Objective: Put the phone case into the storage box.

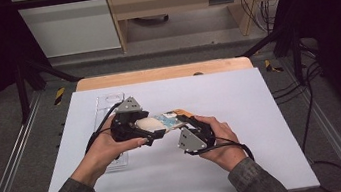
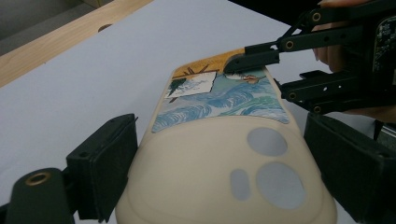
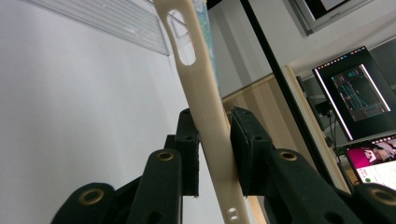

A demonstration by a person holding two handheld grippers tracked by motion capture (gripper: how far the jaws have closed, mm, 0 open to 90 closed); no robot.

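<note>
Both grippers have the phone case (image 1: 162, 122) up off the white table (image 1: 242, 116), dead centre. The left gripper (image 2: 219, 186) clamps the camera-hole end across its width; the right gripper (image 3: 215, 149) pinches the rim at the far end, around three o'clock. It looks light, rubbery and bendy, so edges are the safest hold. Both hands sit low, grippers pointing inward.

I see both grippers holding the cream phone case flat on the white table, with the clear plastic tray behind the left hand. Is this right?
Not quite. The cream phone case is held up above the white table, not flat on it; the left gripper view shows the table passing beneath it. The rest is right: the left gripper and right gripper both hold it, and the clear plastic tray lies behind the left hand.
</note>
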